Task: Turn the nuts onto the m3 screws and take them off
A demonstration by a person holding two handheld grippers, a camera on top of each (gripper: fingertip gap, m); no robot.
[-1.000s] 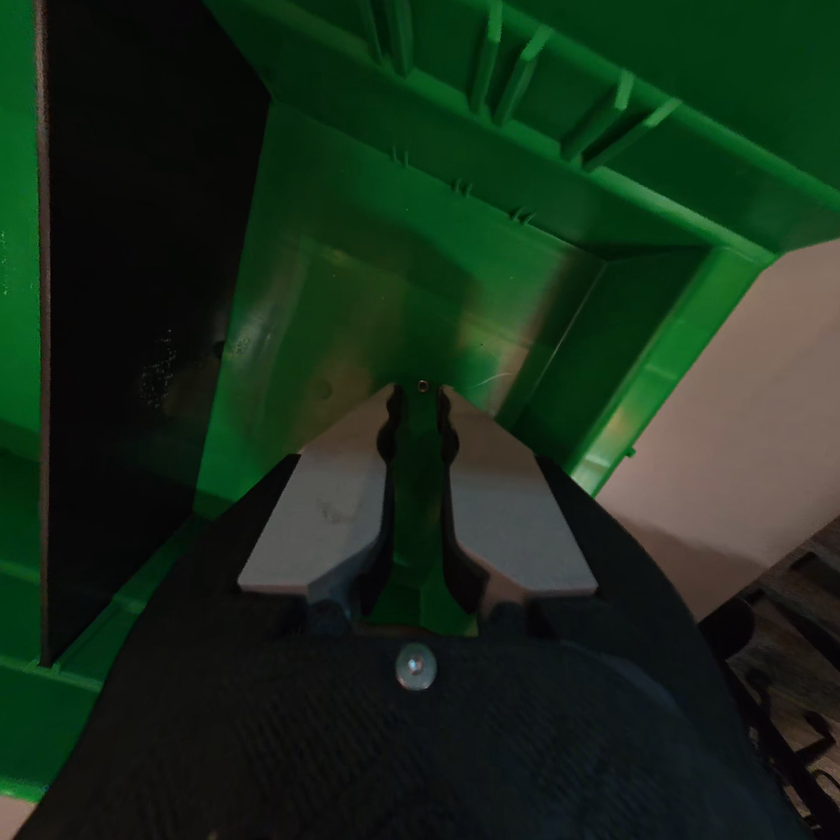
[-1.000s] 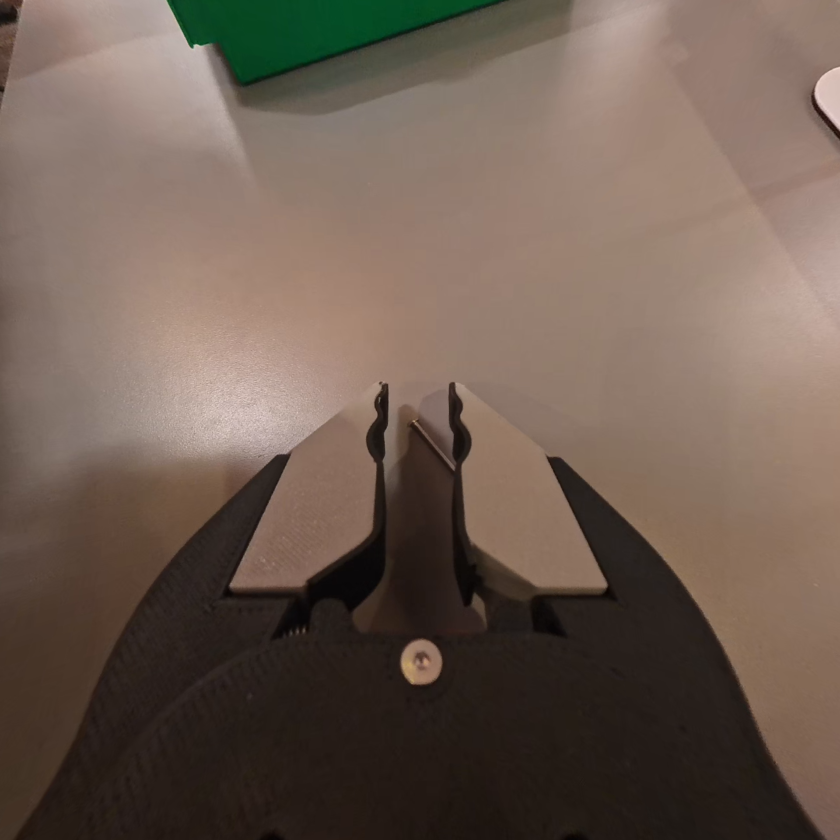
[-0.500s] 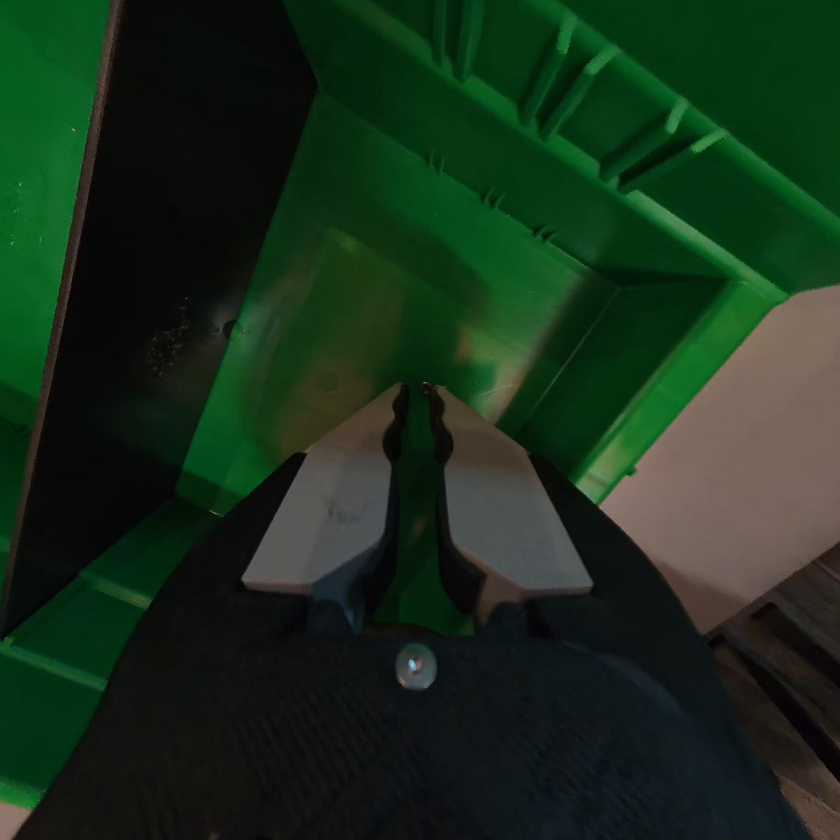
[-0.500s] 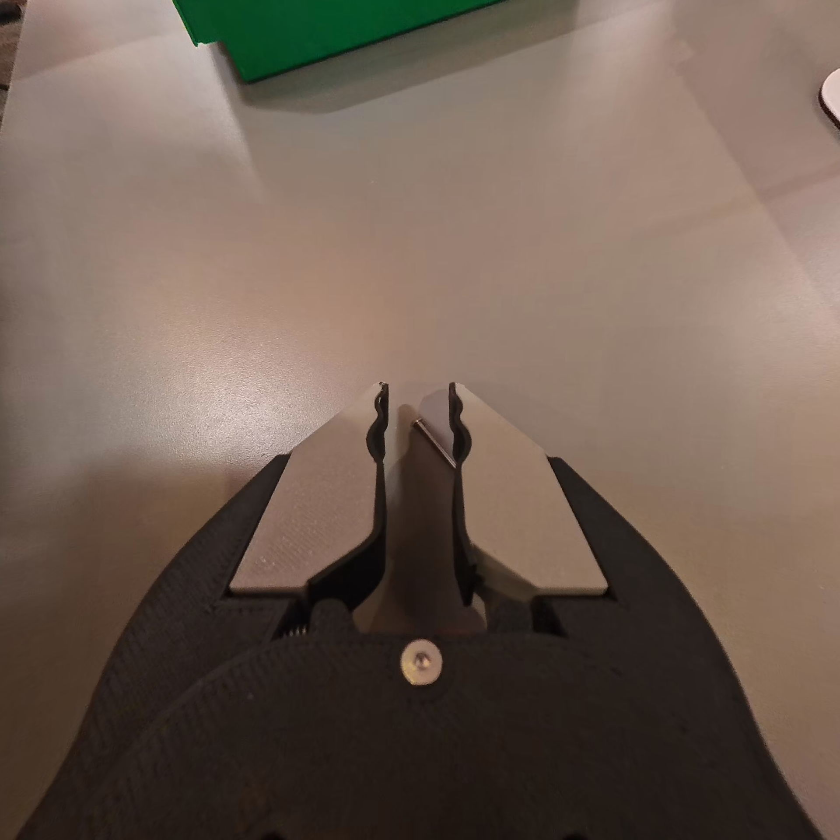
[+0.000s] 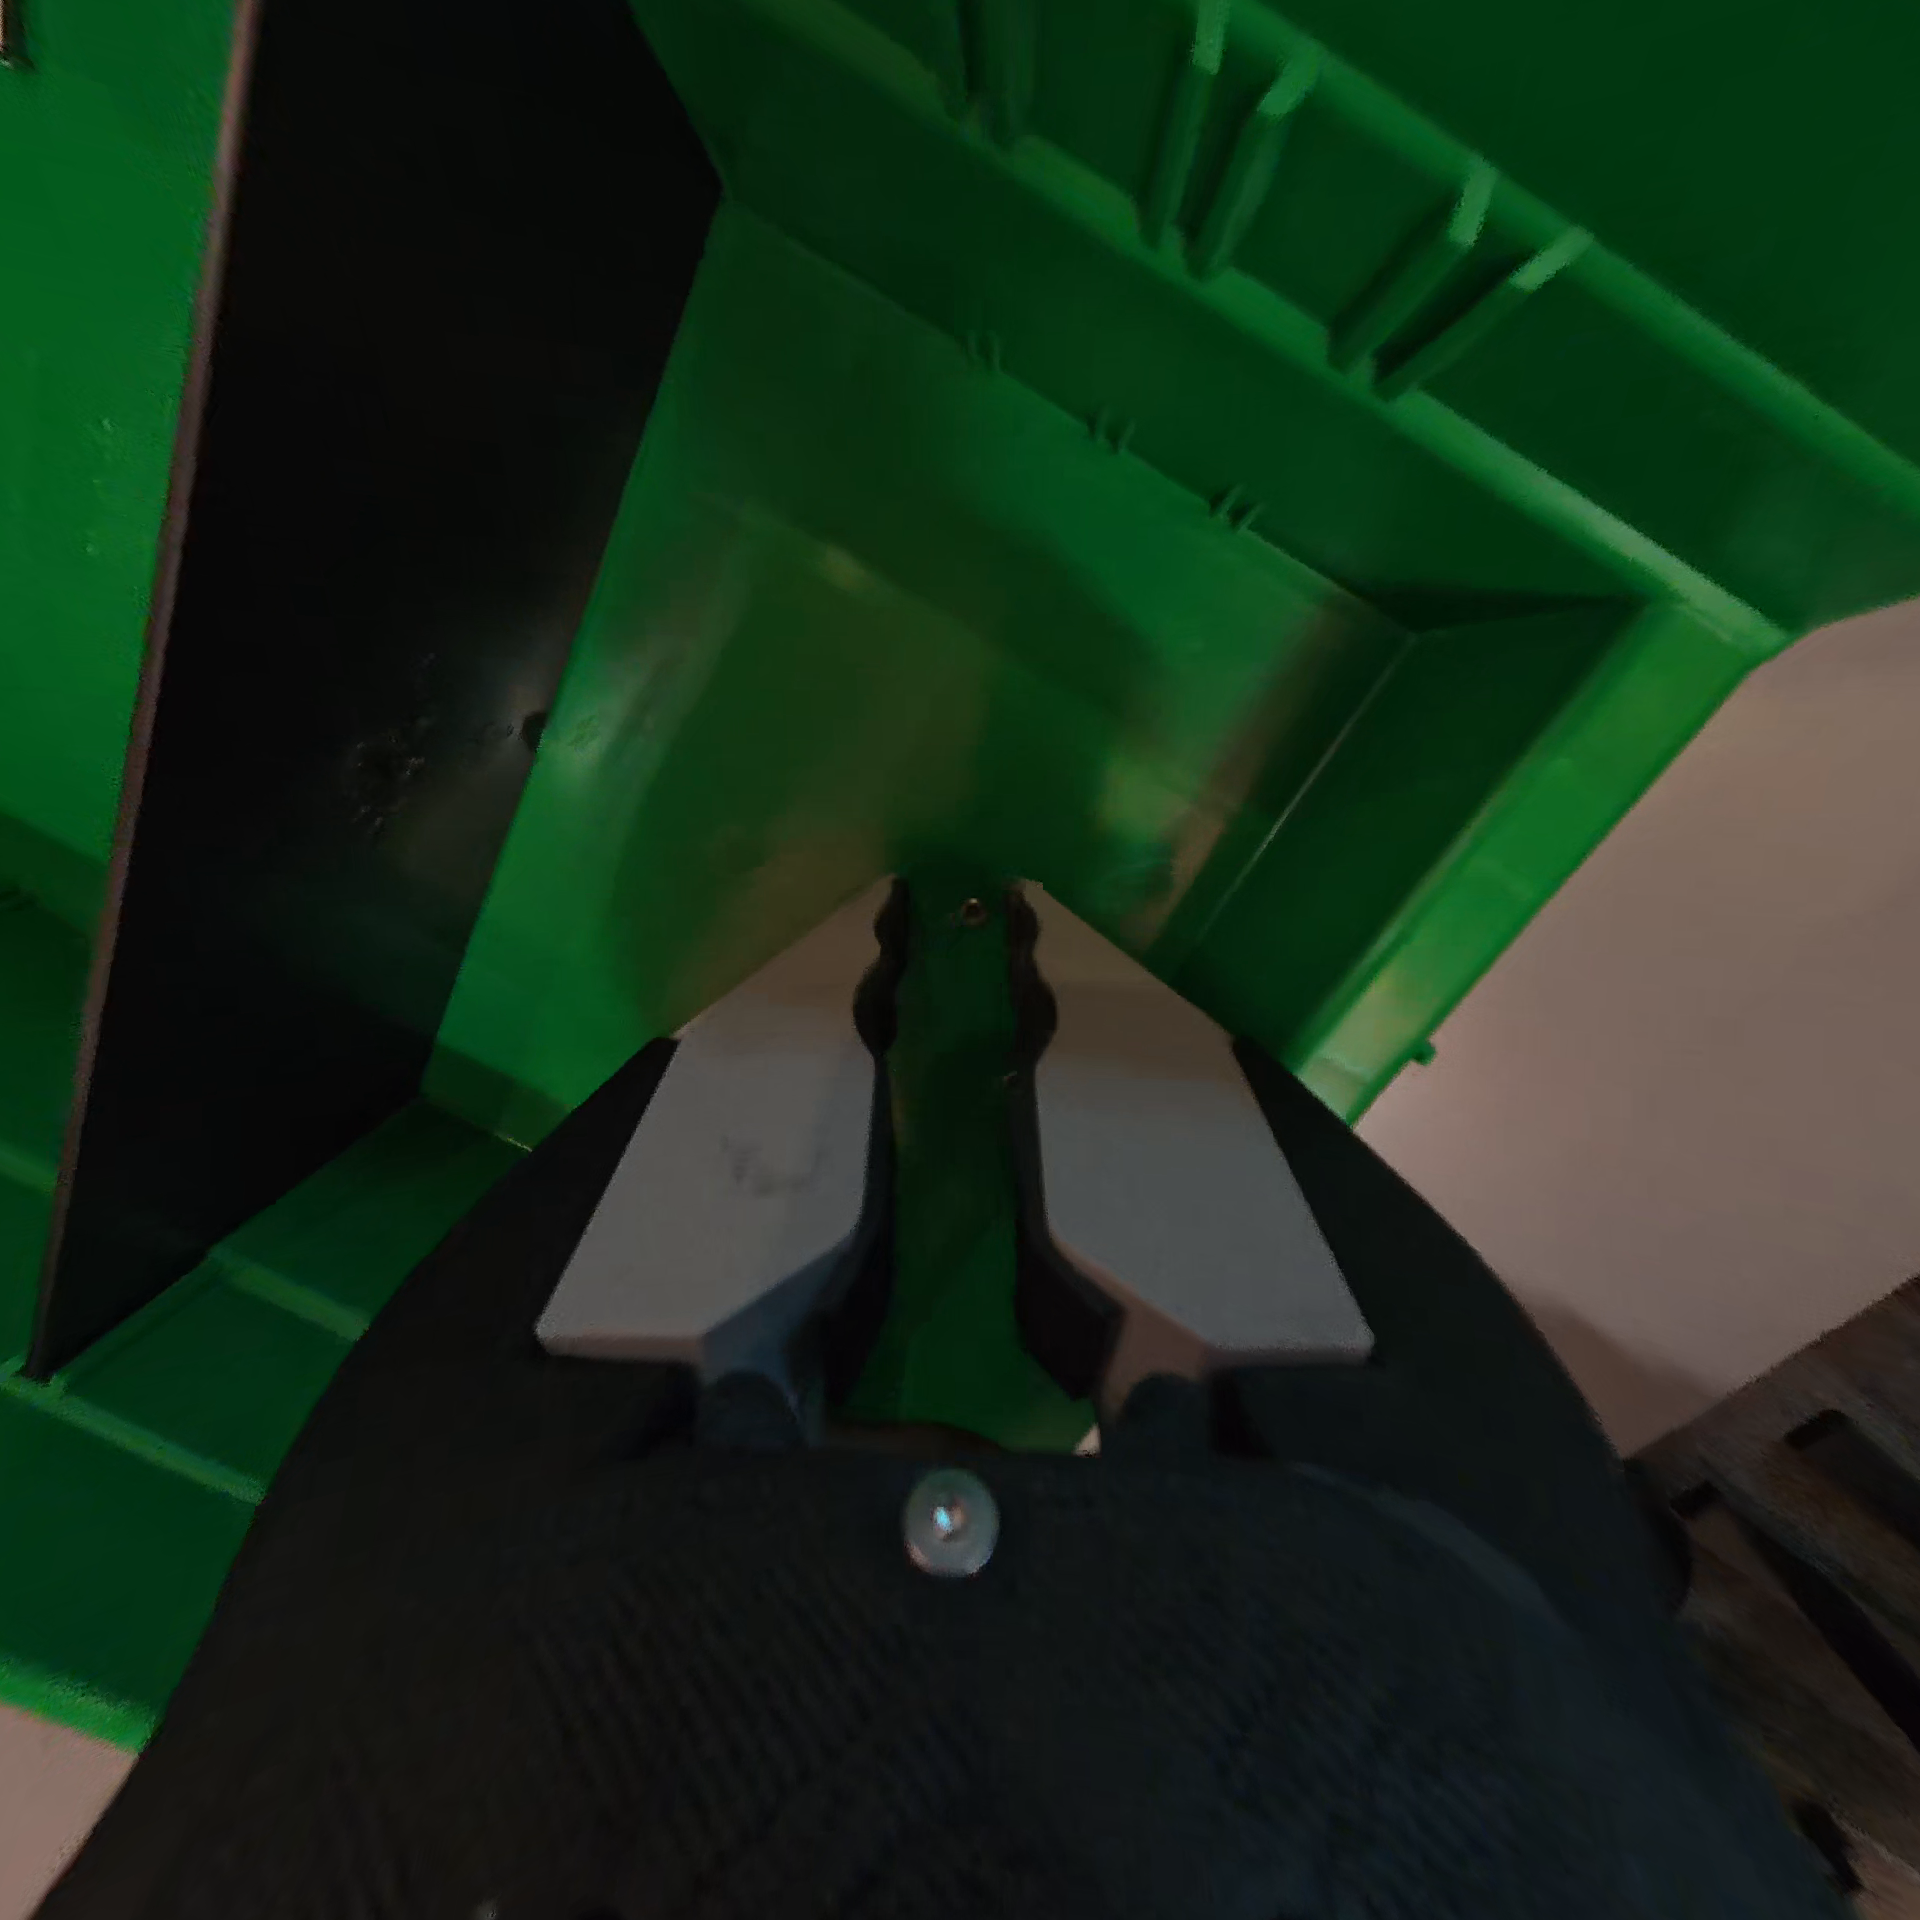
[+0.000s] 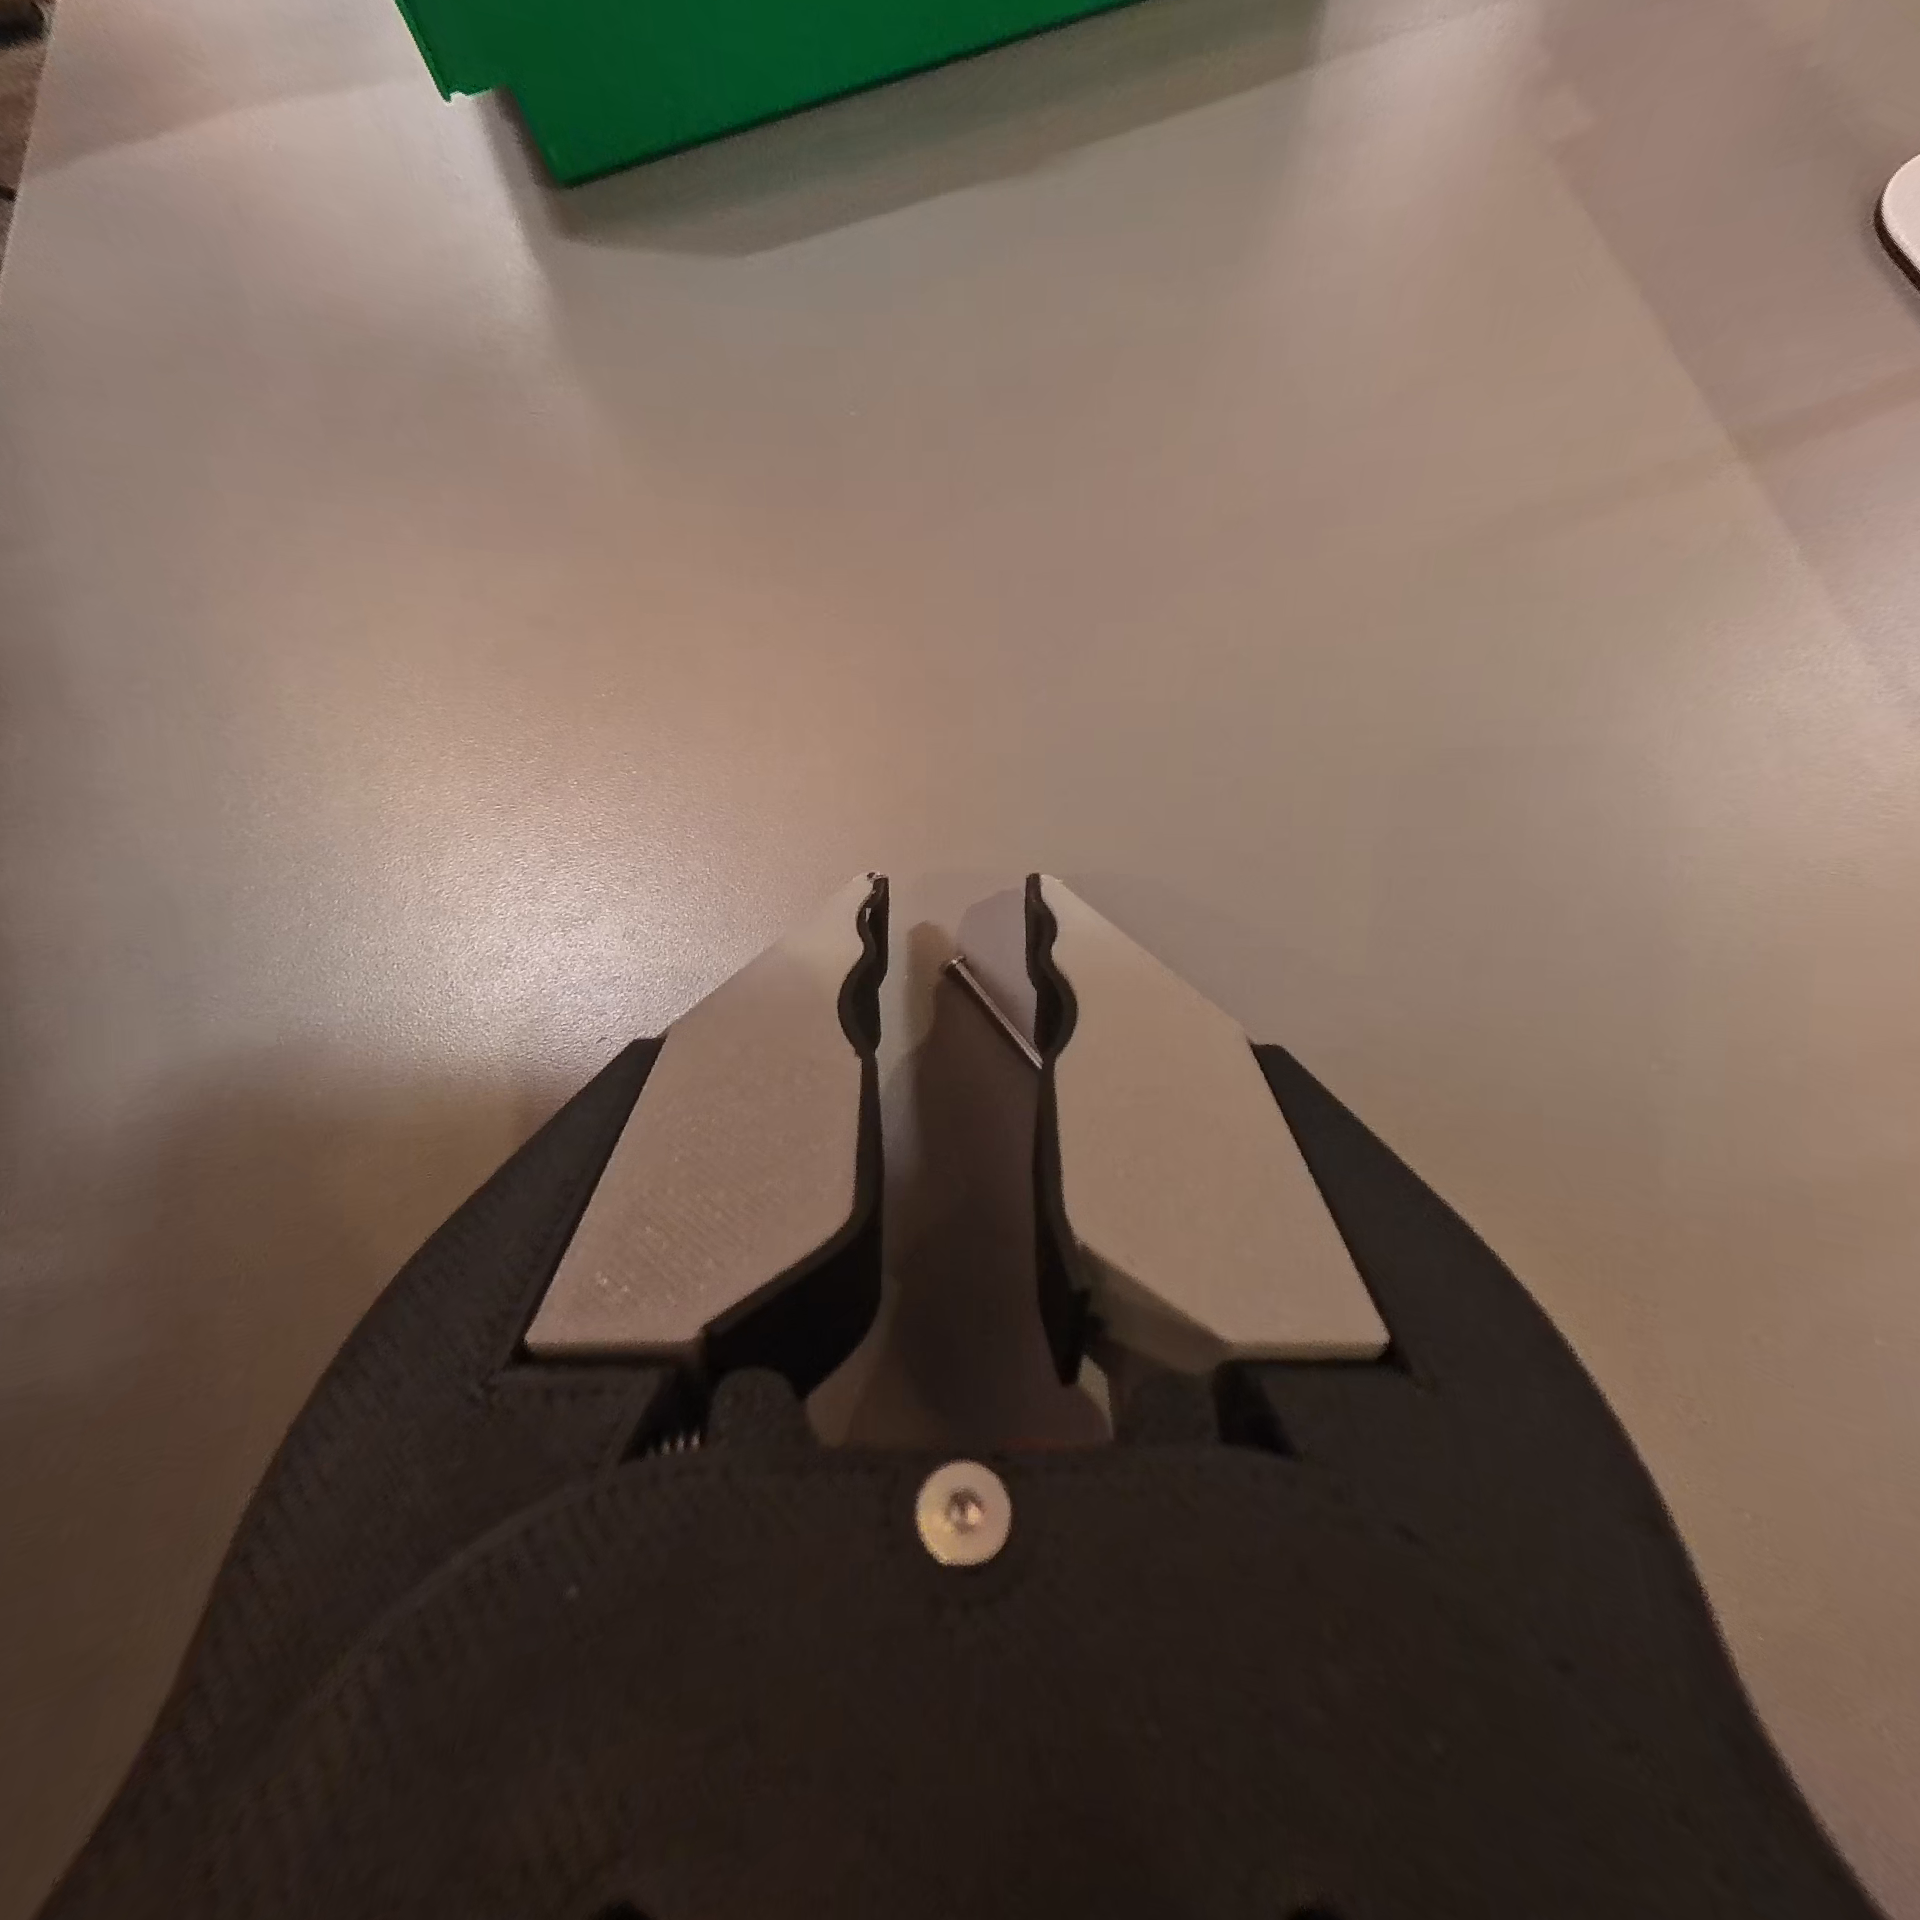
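In the left wrist view my left gripper (image 5: 958, 899) is open, its tips low inside a compartment of a green bin (image 5: 935, 623). A small dark nut (image 5: 972, 911) sits between the fingertips, close to the right one, ungripped. In the right wrist view my right gripper (image 6: 954, 888) is open just above the grey table (image 6: 935, 520). A thin m3 screw (image 6: 992, 1008) lies slanted between the fingers, its far end against the right finger (image 6: 1143, 1091). The jaws do not clamp it.
A black divider (image 5: 395, 520) walls the bin compartment on the left. The bin's ribbed rim (image 5: 1351, 260) runs across the top. In the right wrist view the green bin (image 6: 779, 83) stands at the far edge and a white object (image 6: 1896, 208) at the right edge.
My left gripper's jaws narrowed around the nut half a second ago and have opened wider again, with slight shifting inside the bin. The right gripper and screw have barely moved.
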